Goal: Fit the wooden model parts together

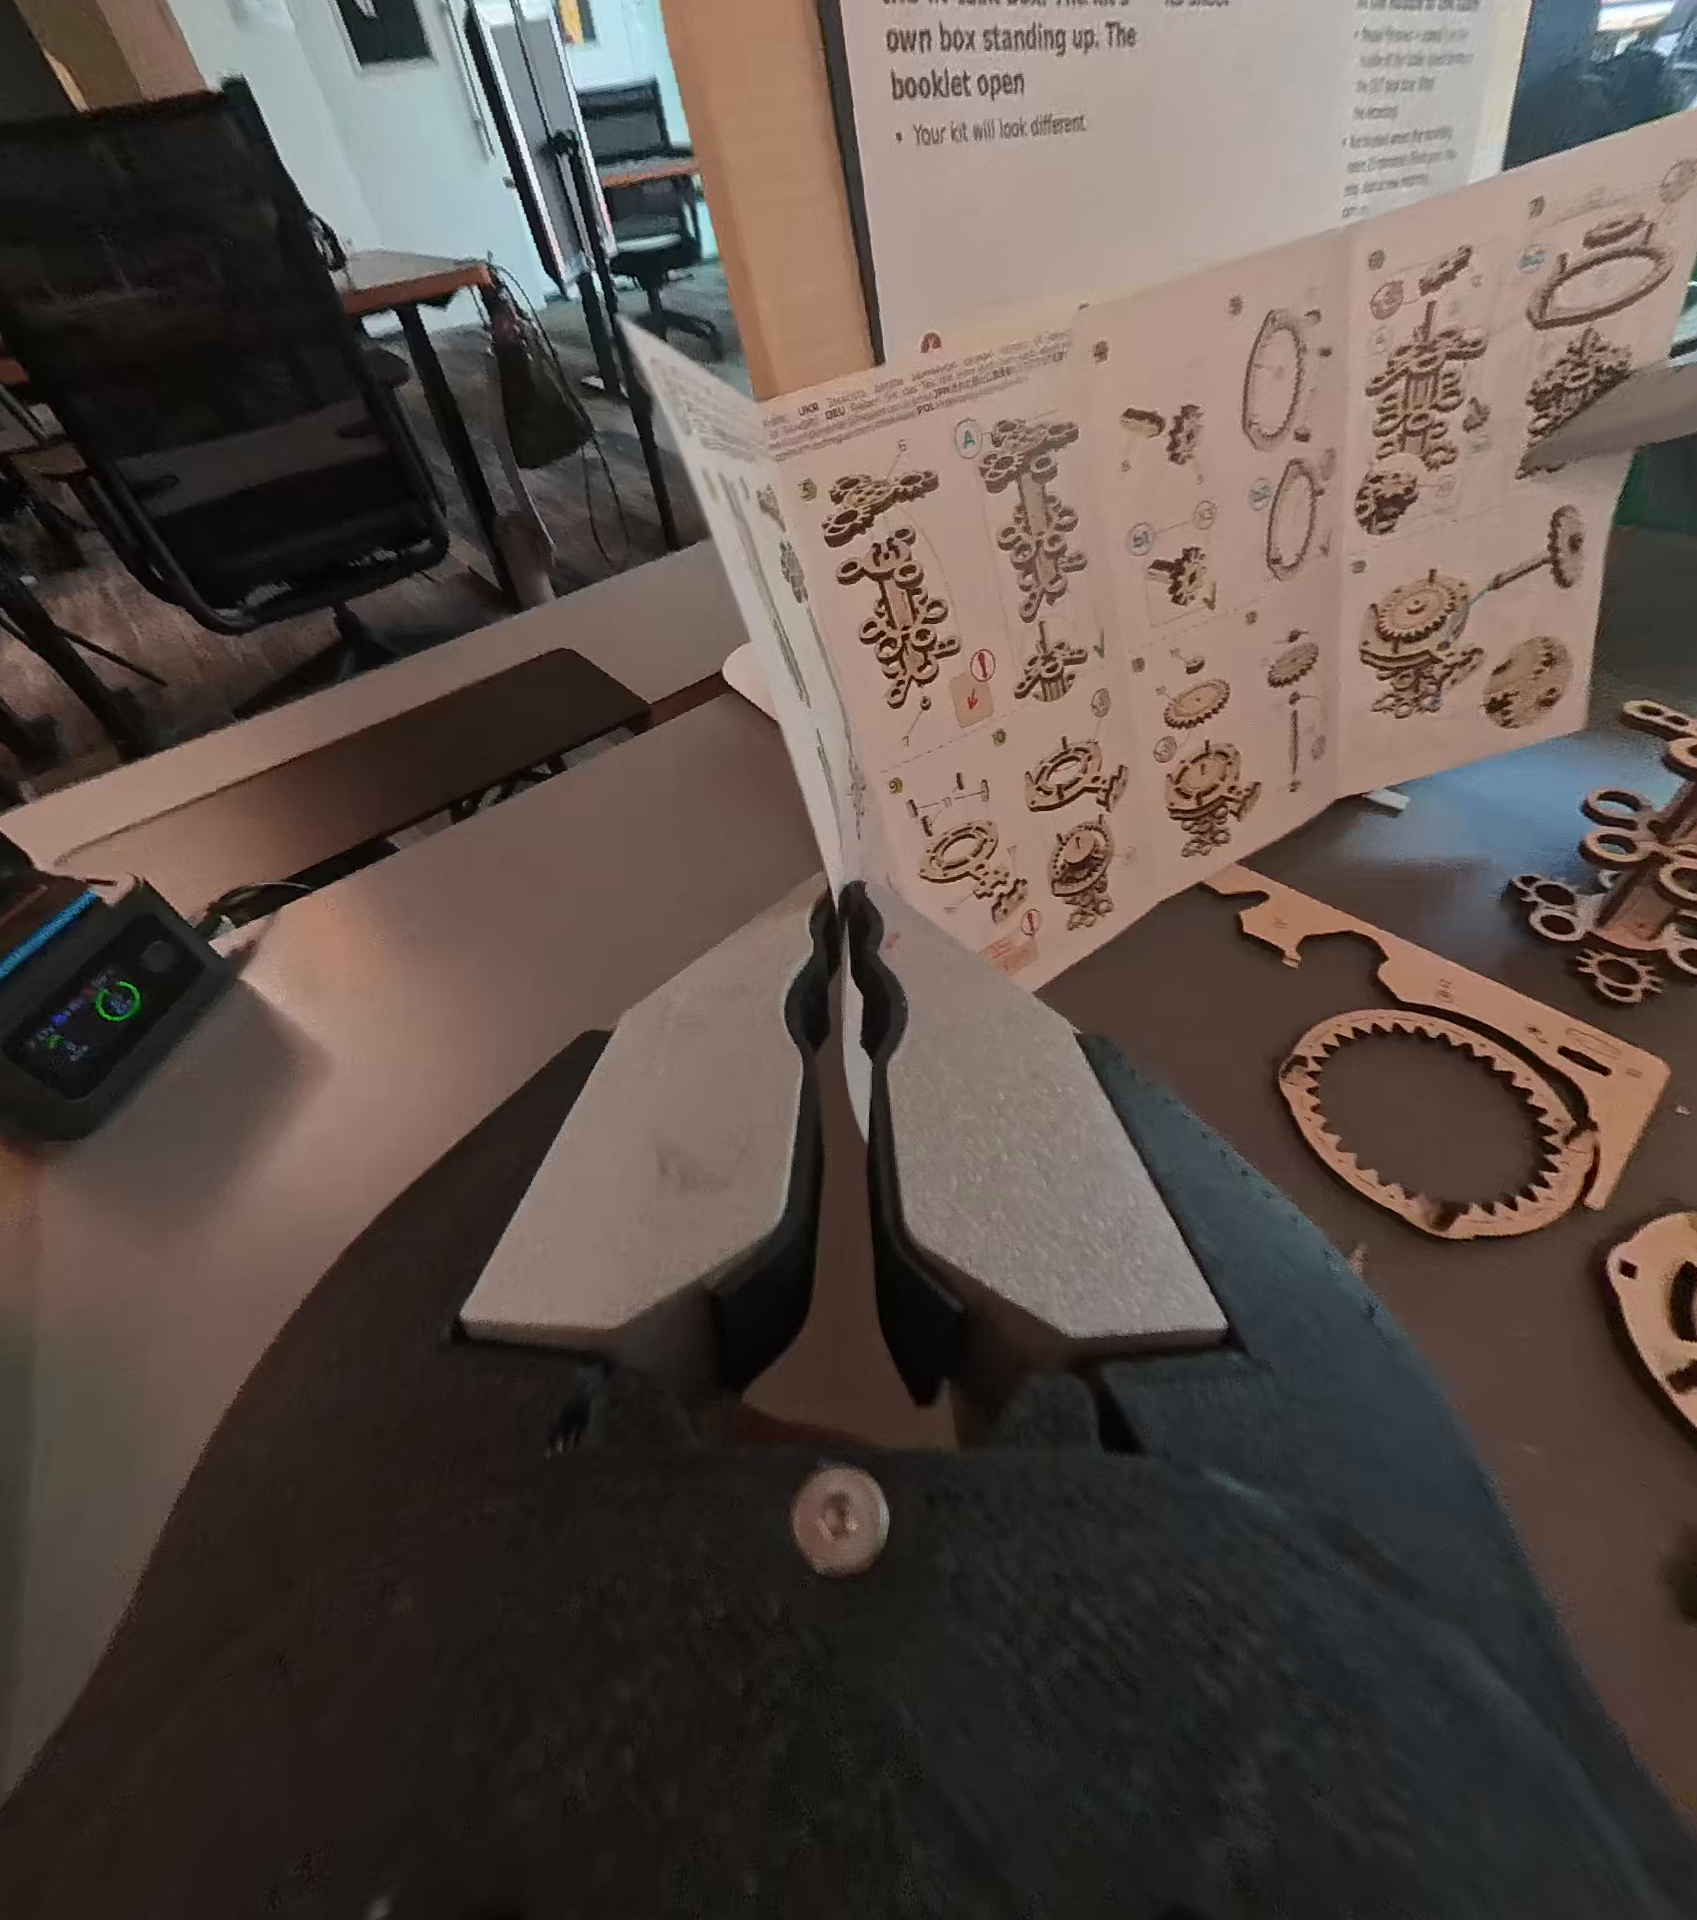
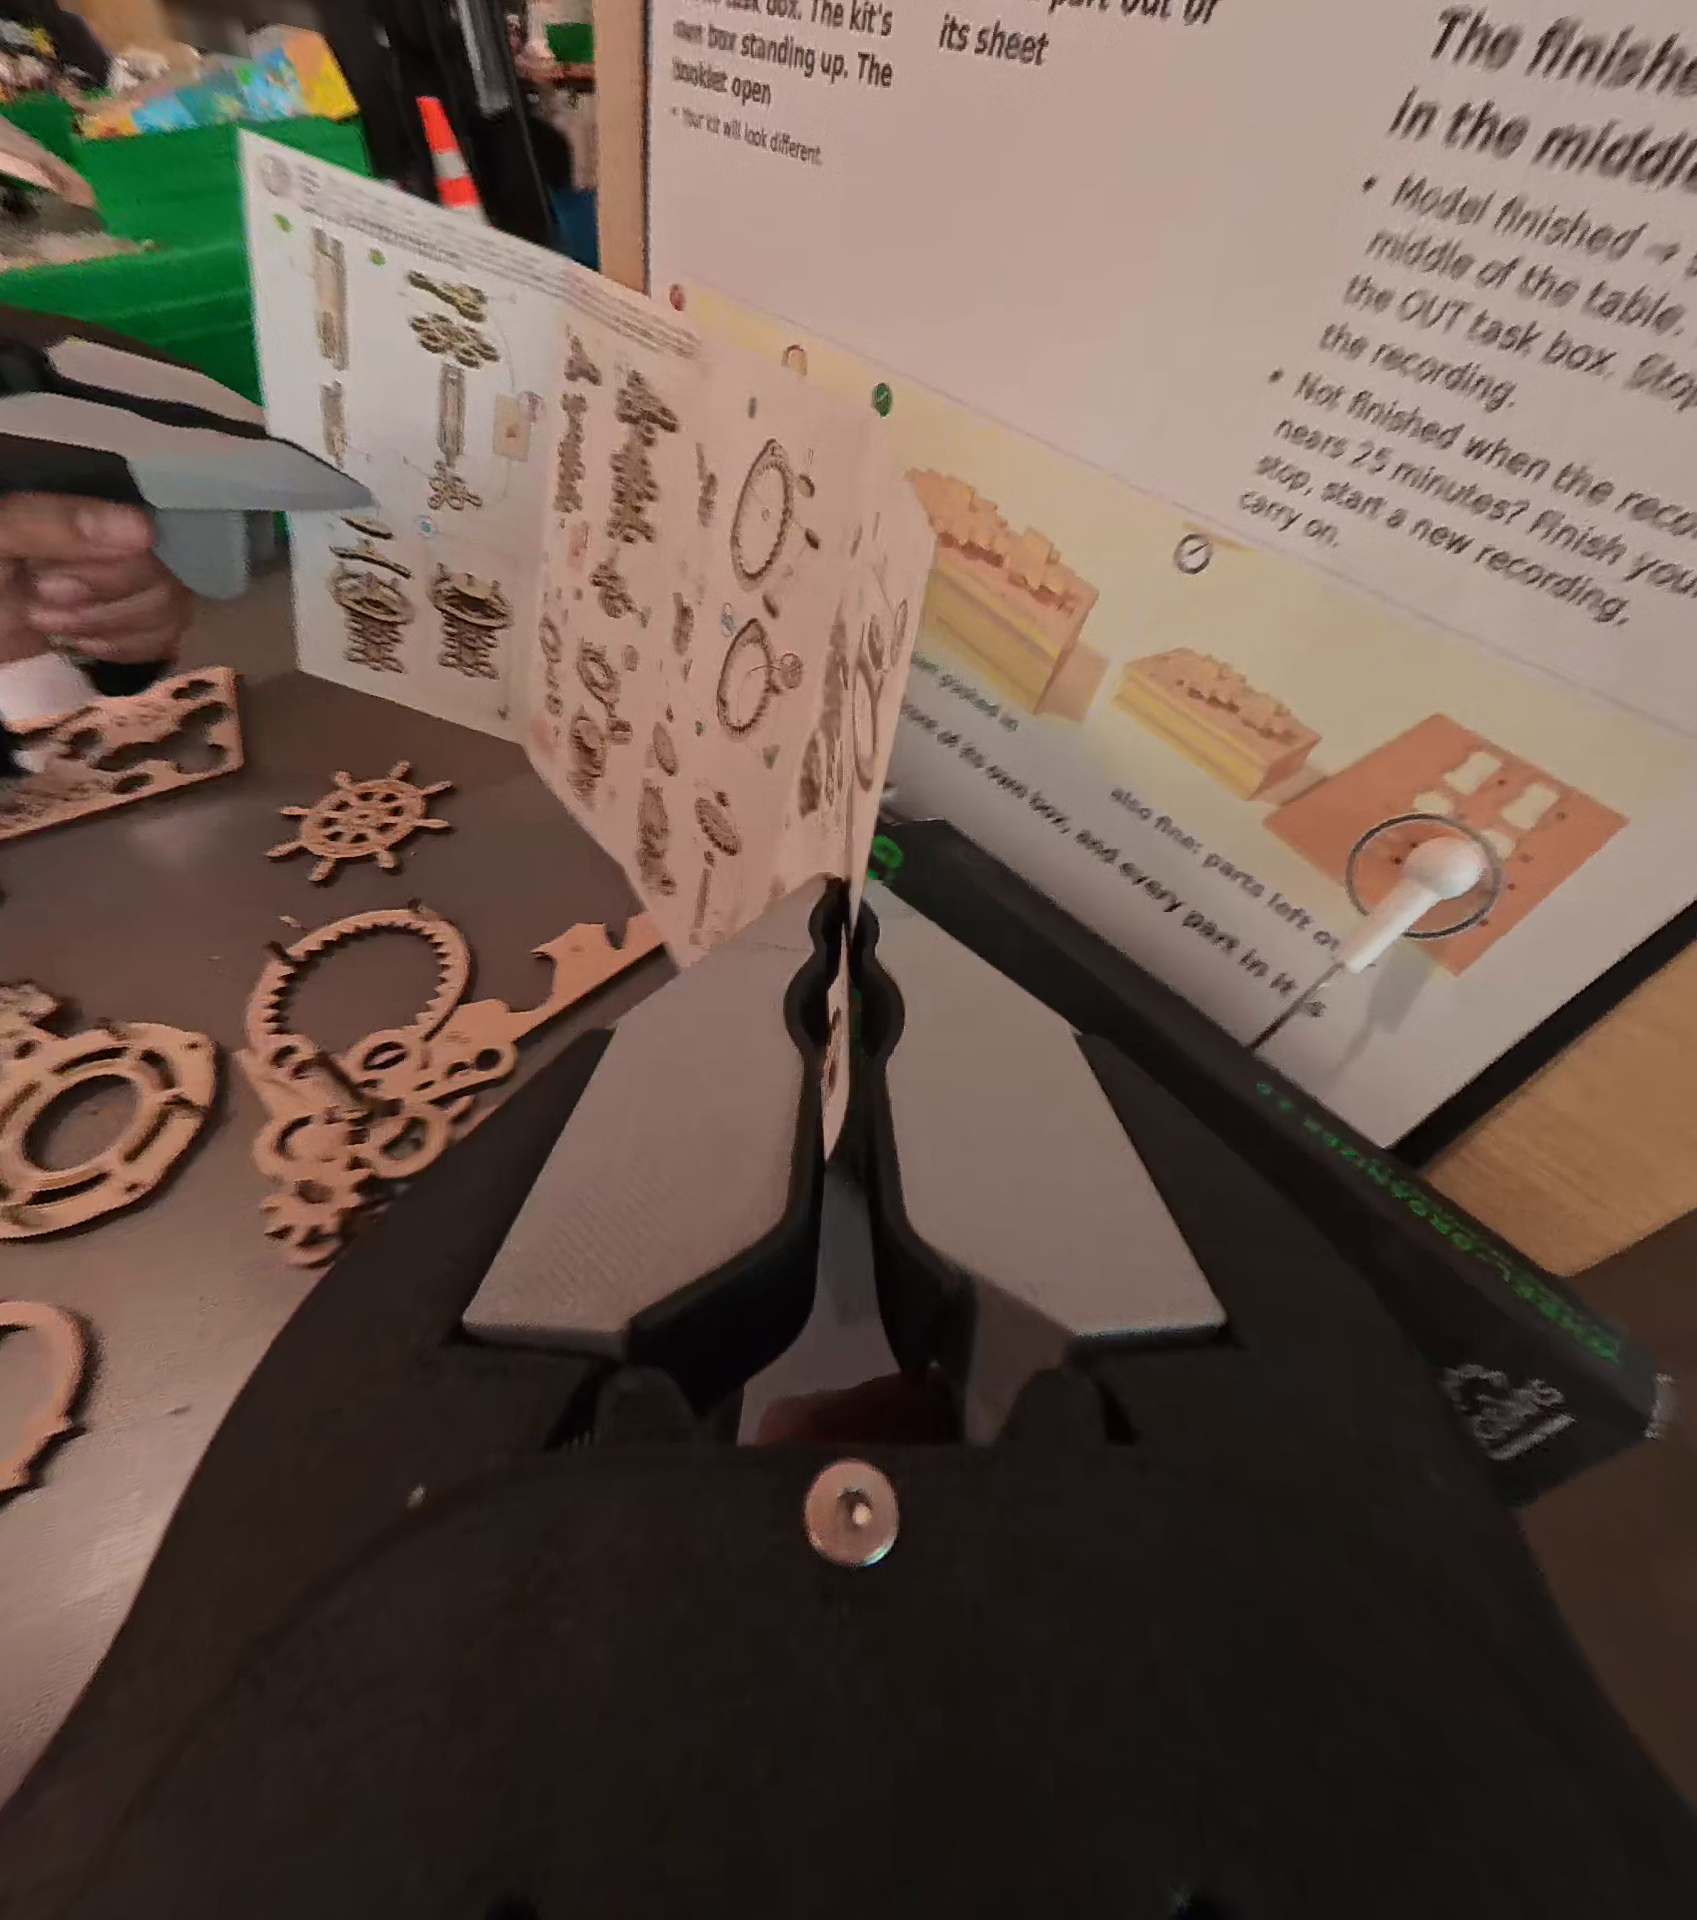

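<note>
Both grippers hold a folded paper instruction booklet [image 1: 1187, 540] upright above the dark table. My left gripper [image 1: 849, 904] is shut on the booklet's lower left fold. My right gripper [image 2: 846, 904] is shut on the lower right edge of the booklet [image 2: 595, 520]. The left gripper [image 2: 200, 457] also shows at the far end in the right wrist view, held by a hand [image 2: 13, 582]. Loose wooden parts lie on the table: a toothed ring in its sheet [image 1: 1446, 1122], a stacked tower assembly [image 1: 1696, 831], an oval frame [image 2: 75, 1132] and a ship's wheel [image 2: 361, 821].
A printed poster board [image 2: 1239, 312] stands right behind the booklet. A long black box with green print [image 2: 1343, 1195] lies along its foot. A small black device with a lit screen [image 1: 65, 1029] sits on the table at left. A black chair [image 1: 179, 364] stands beyond. To reach the ship's wheel [image 2: 361, 821] in a straight line is about 12 centimeters for my left fingers, about 25 centimeters for my right.
</note>
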The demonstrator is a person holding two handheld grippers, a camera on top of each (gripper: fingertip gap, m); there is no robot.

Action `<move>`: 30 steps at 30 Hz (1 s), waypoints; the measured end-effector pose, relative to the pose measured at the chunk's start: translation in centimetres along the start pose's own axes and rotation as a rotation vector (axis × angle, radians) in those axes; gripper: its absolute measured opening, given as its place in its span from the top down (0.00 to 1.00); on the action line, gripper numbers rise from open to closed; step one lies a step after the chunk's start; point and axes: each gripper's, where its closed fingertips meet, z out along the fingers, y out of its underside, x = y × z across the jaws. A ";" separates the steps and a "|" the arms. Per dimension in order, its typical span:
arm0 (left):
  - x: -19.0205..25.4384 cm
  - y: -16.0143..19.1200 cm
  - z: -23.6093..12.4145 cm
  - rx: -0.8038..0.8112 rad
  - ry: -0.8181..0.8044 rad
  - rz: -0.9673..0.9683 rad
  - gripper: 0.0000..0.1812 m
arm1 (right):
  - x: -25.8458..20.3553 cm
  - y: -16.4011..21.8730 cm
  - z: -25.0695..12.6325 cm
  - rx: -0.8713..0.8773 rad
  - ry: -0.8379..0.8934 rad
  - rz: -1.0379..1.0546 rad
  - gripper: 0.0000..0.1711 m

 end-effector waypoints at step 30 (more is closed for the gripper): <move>1.3 -0.2 -0.9 -0.002 -0.019 0.036 0.73 | 0.4 0.8 -2.2 -0.023 0.017 -0.164 0.73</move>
